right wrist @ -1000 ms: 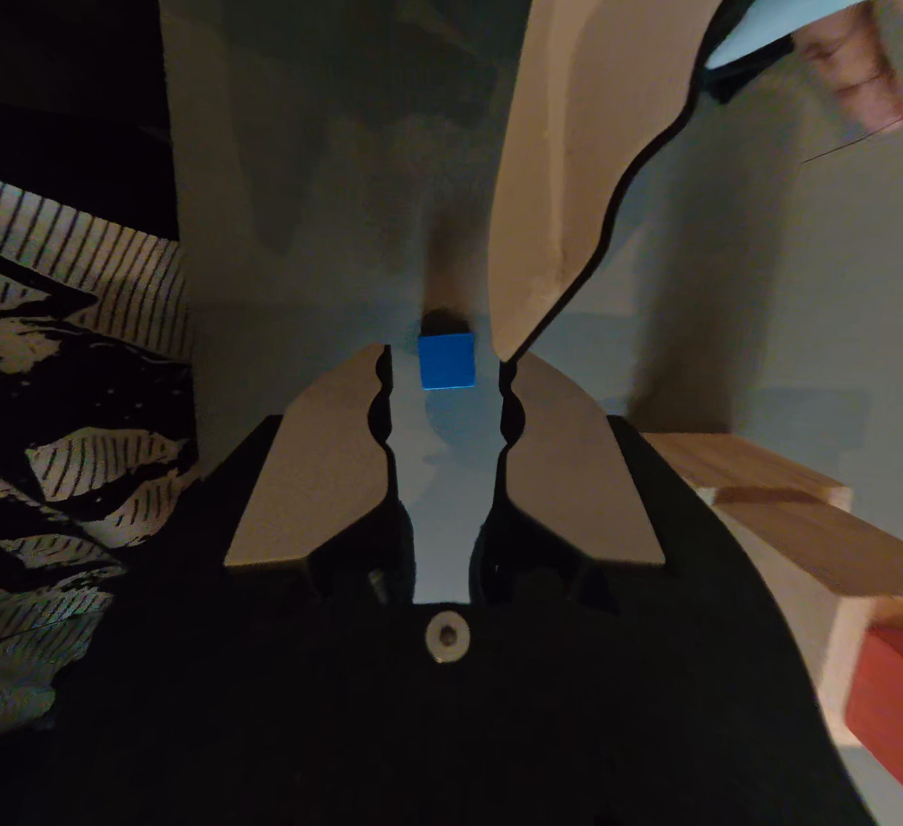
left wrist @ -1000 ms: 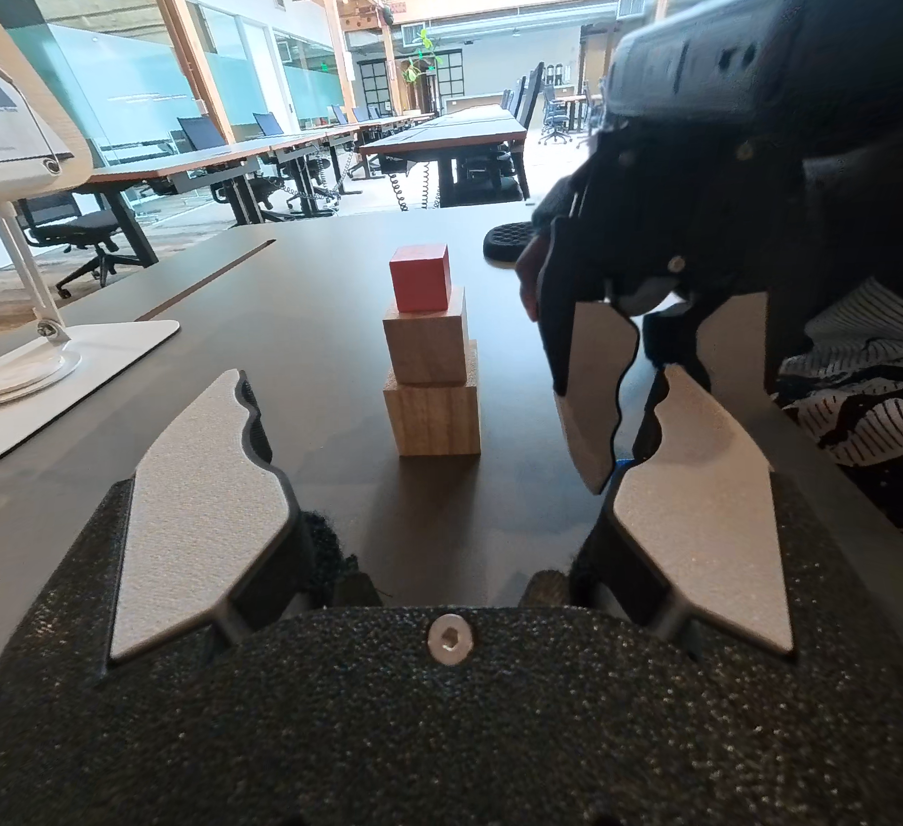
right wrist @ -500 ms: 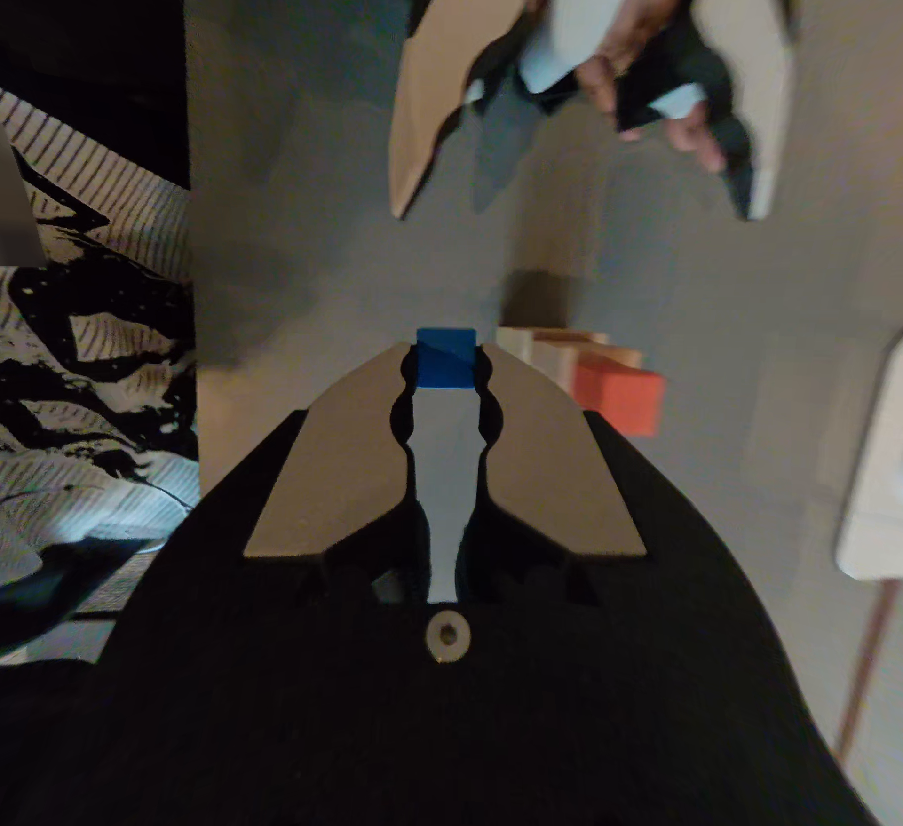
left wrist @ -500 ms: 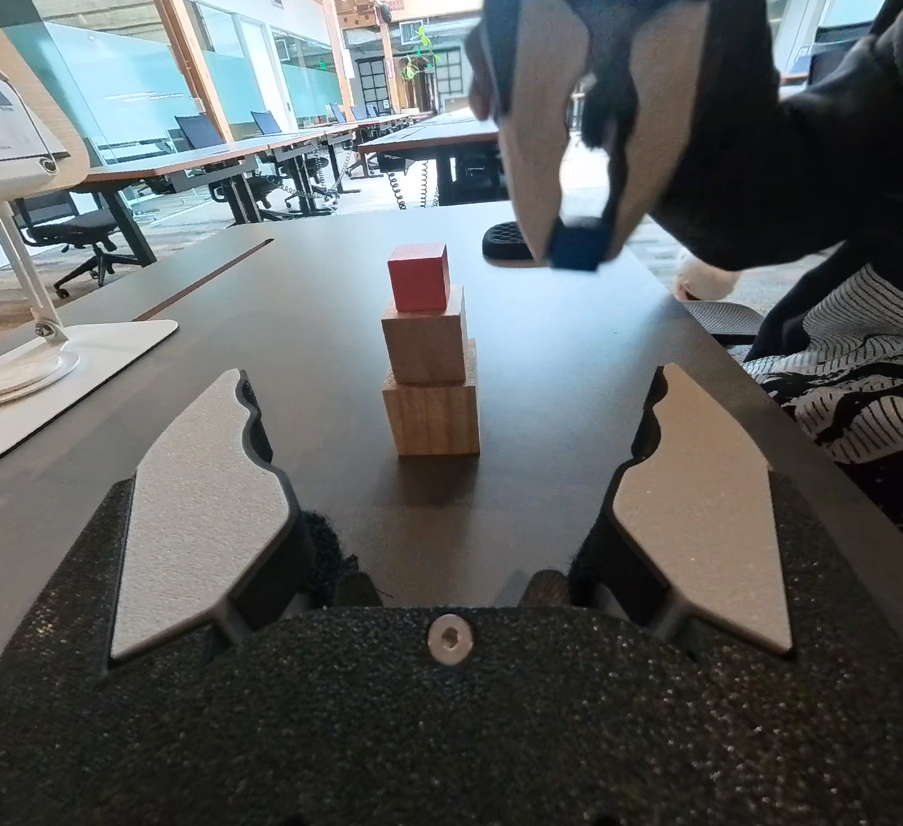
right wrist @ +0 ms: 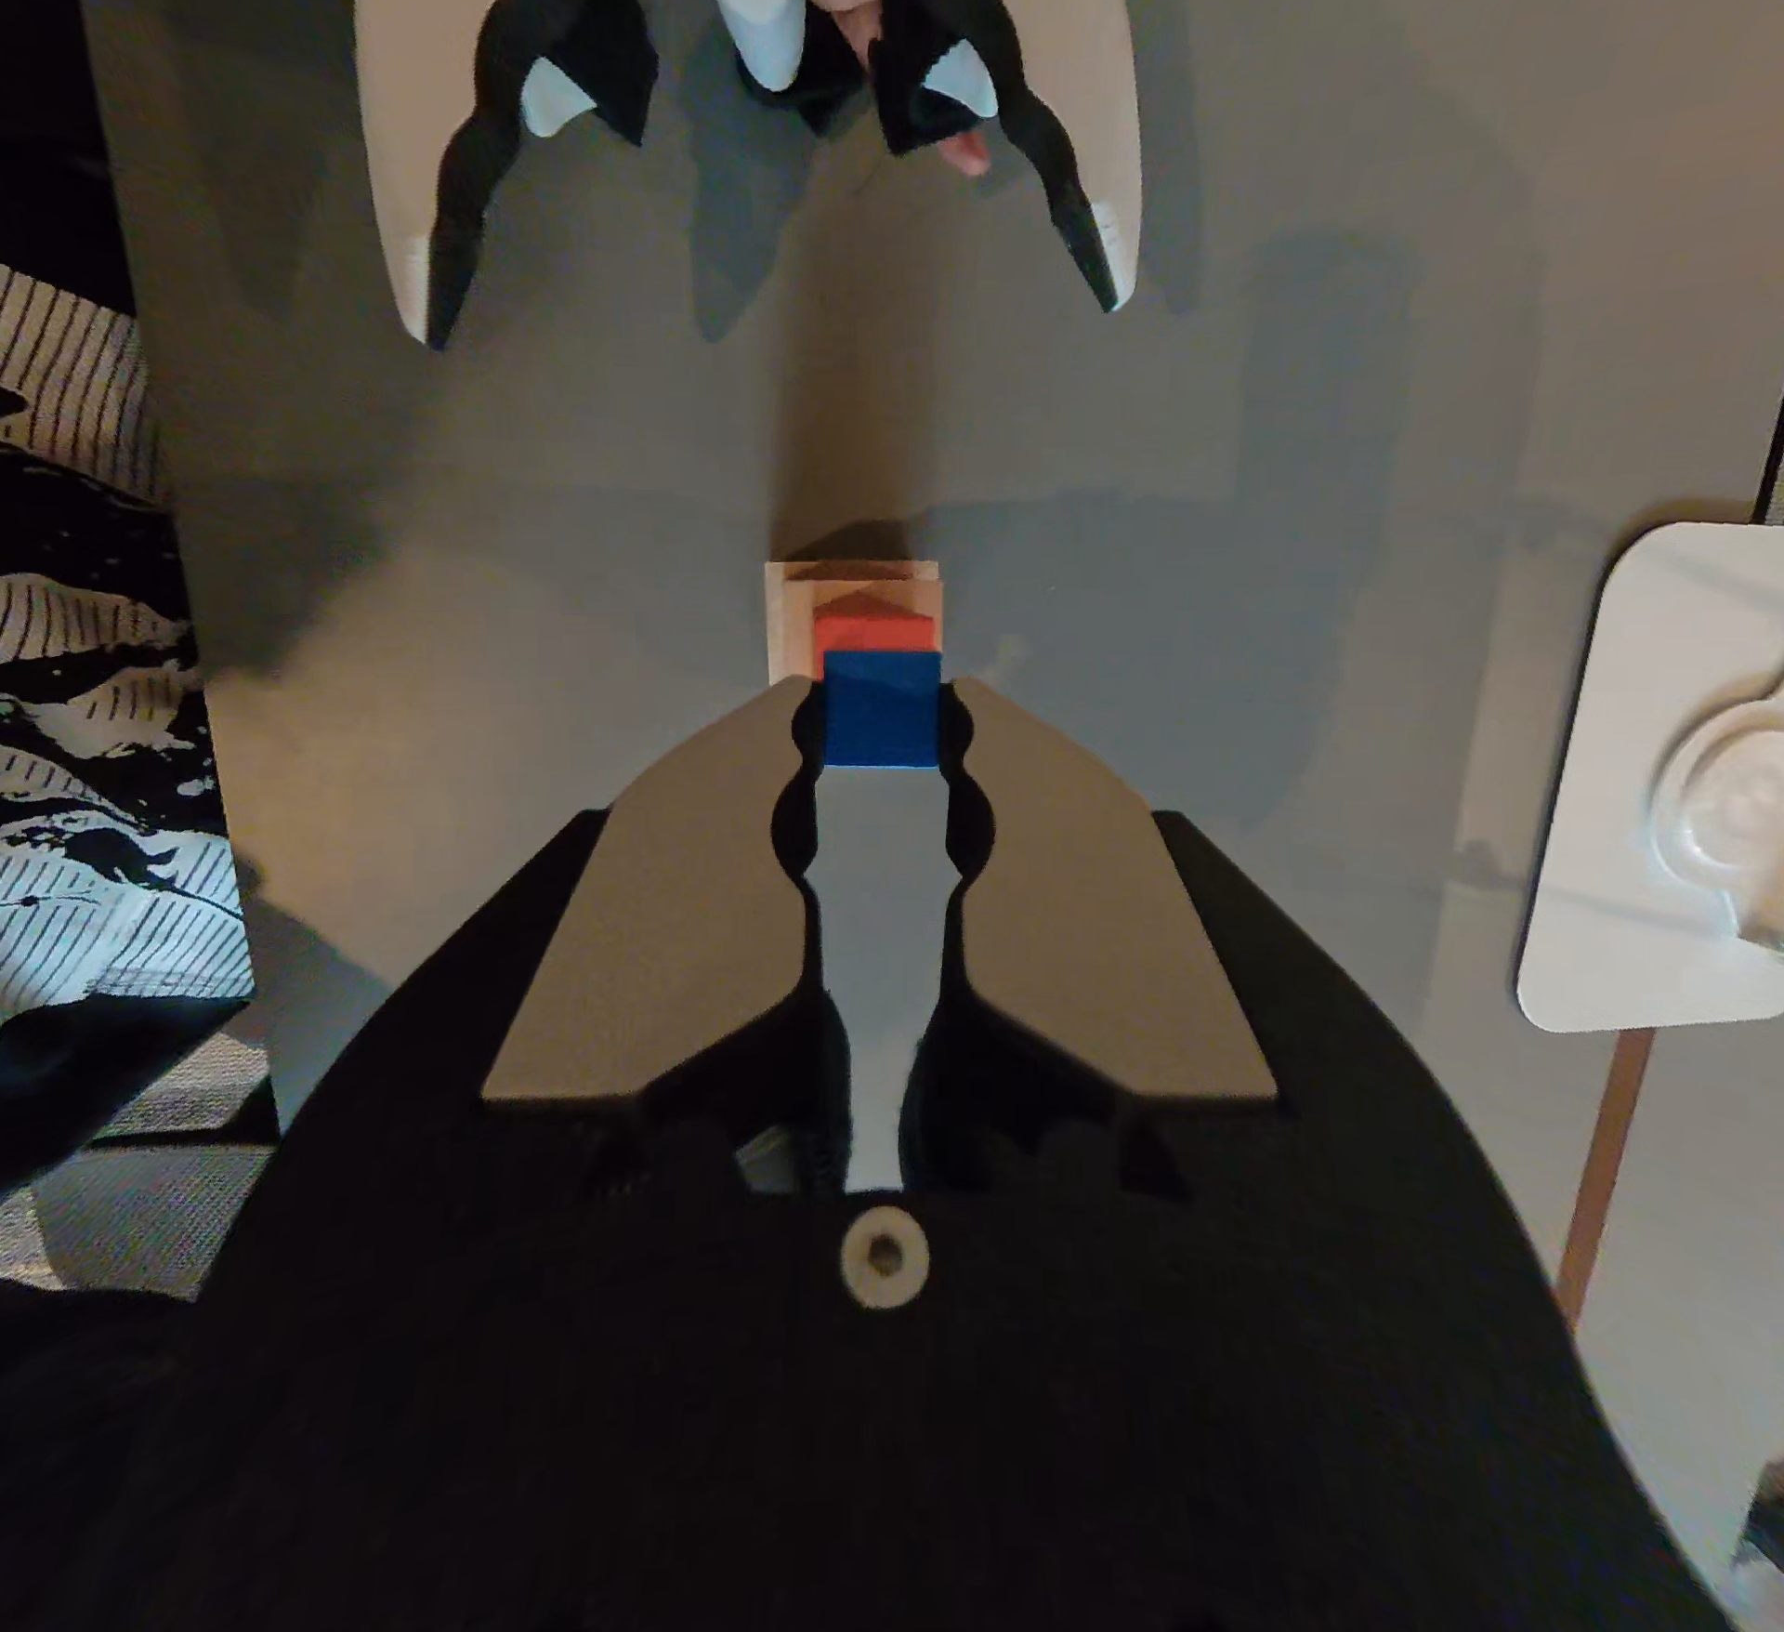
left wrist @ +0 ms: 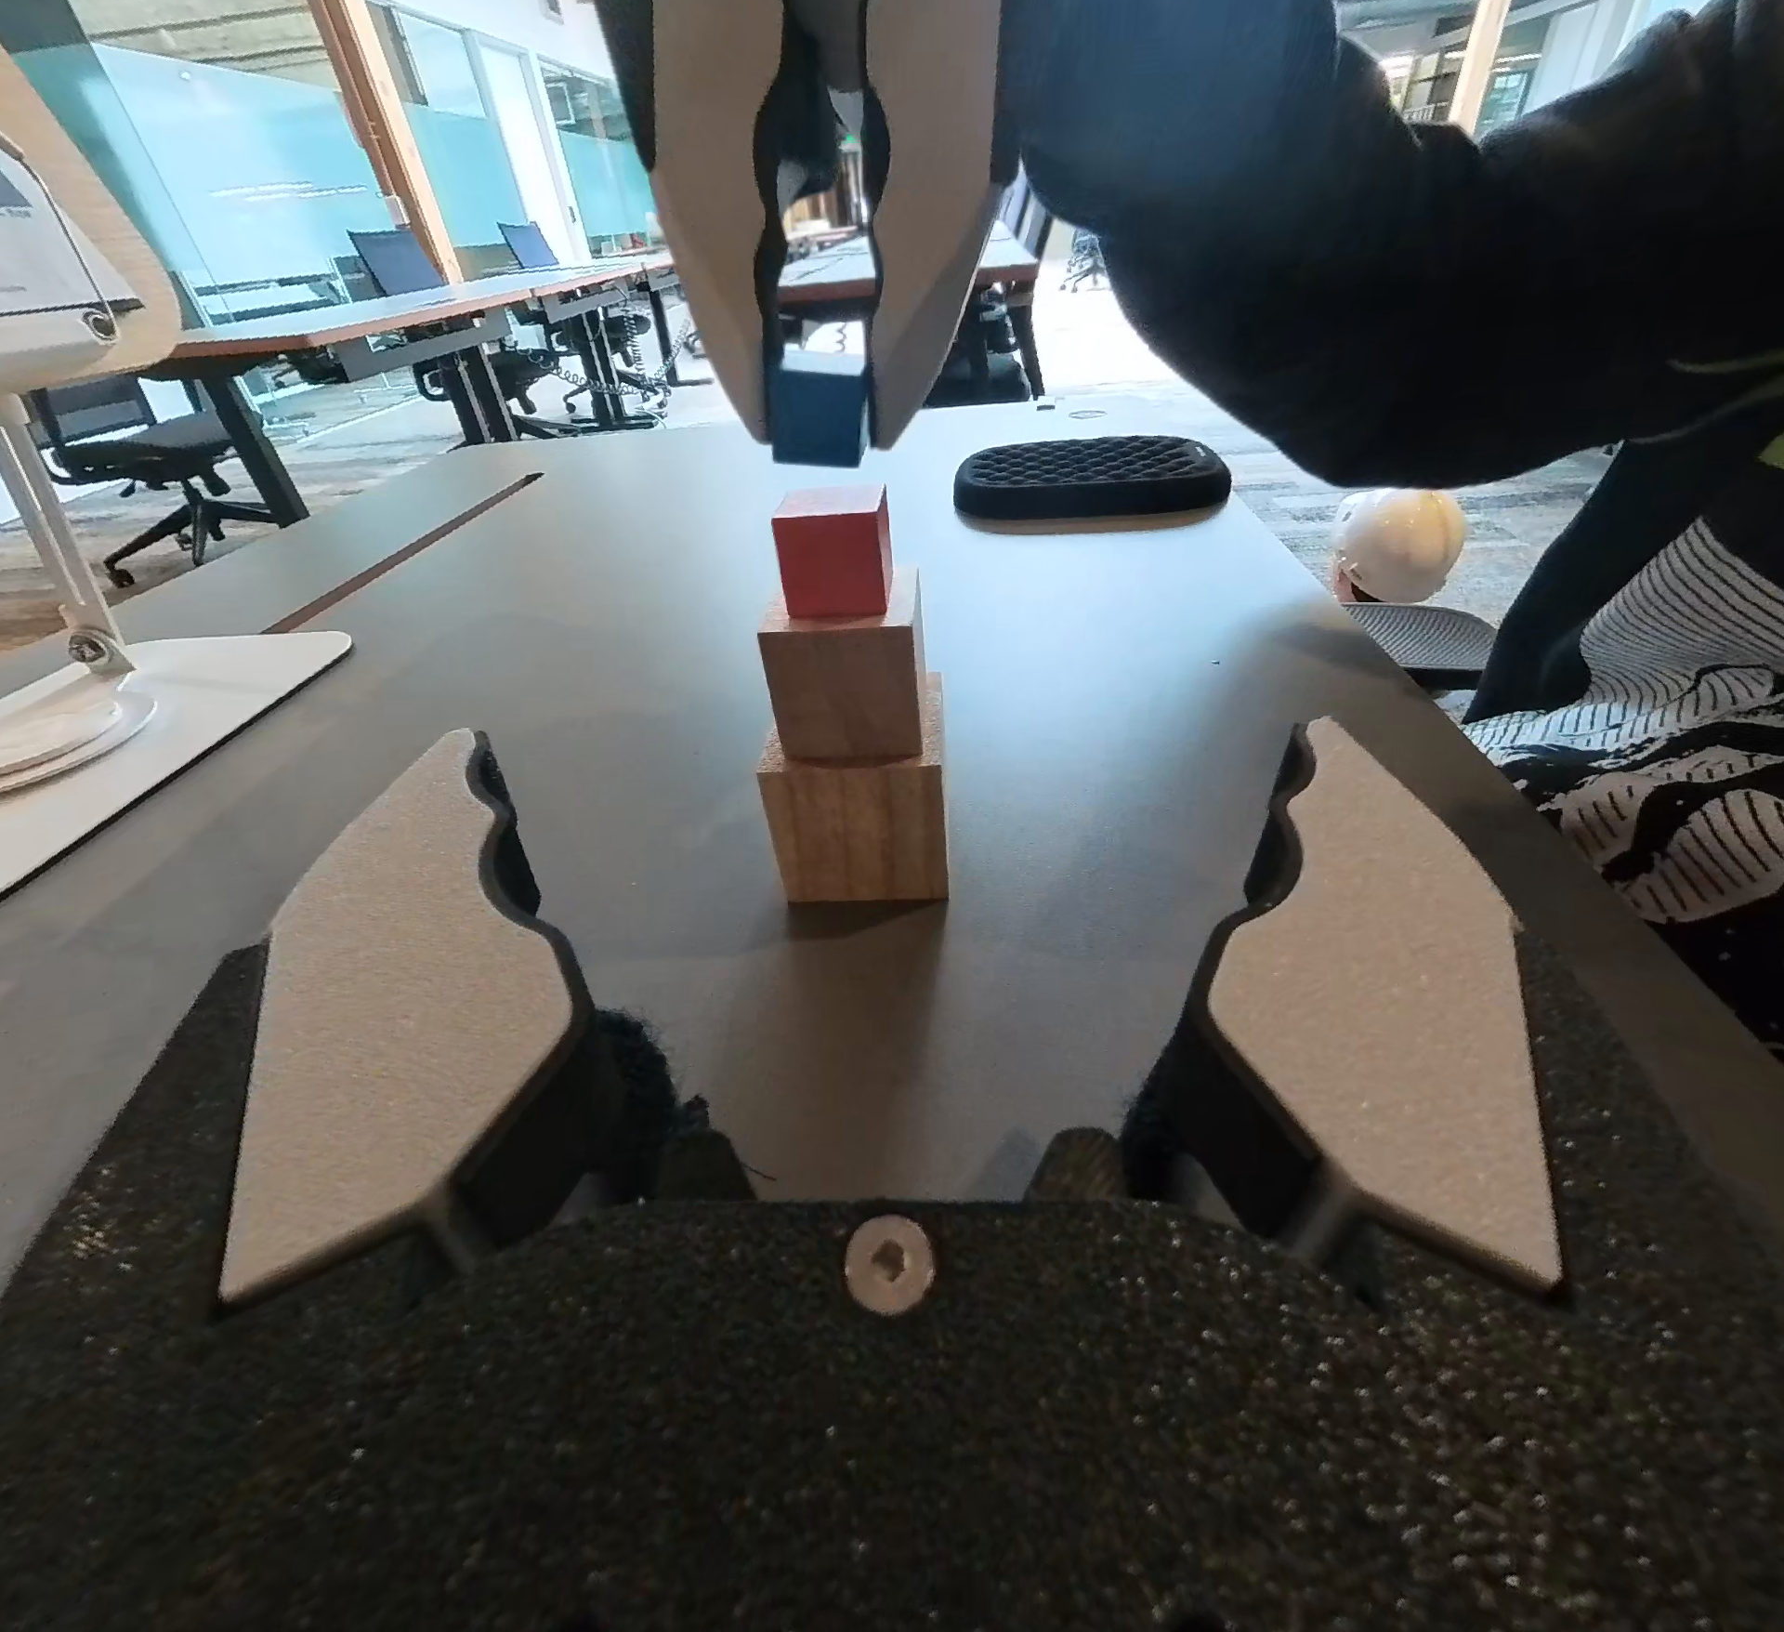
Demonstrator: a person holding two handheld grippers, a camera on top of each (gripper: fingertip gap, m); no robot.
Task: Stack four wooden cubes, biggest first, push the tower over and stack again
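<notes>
A tower of three cubes stands on the dark table: a large wooden cube [left wrist: 862,831] at the bottom, a smaller wooden cube [left wrist: 838,680] on it, a red cube [left wrist: 832,564] on top. My right gripper [left wrist: 821,427] points straight down, shut on a small blue cube [left wrist: 818,422], and holds it just above the red cube without touching. From above, the blue cube [right wrist: 880,709] covers most of the red cube [right wrist: 874,630]. My left gripper [left wrist: 883,799] is open and empty, low on the table in front of the tower; it also shows in the right wrist view [right wrist: 763,311].
A white stand base [left wrist: 154,697] sits on the table at the left, also in the right wrist view [right wrist: 1660,775]. A black mesh pad [left wrist: 1091,475] lies behind the tower. The table edge runs along the right, with a person's patterned clothing [left wrist: 1680,775] beyond it.
My right gripper closed on the blue cube at the table's right side, lifted it and carried it left, to just above the red cube. The left gripper has stayed still.
</notes>
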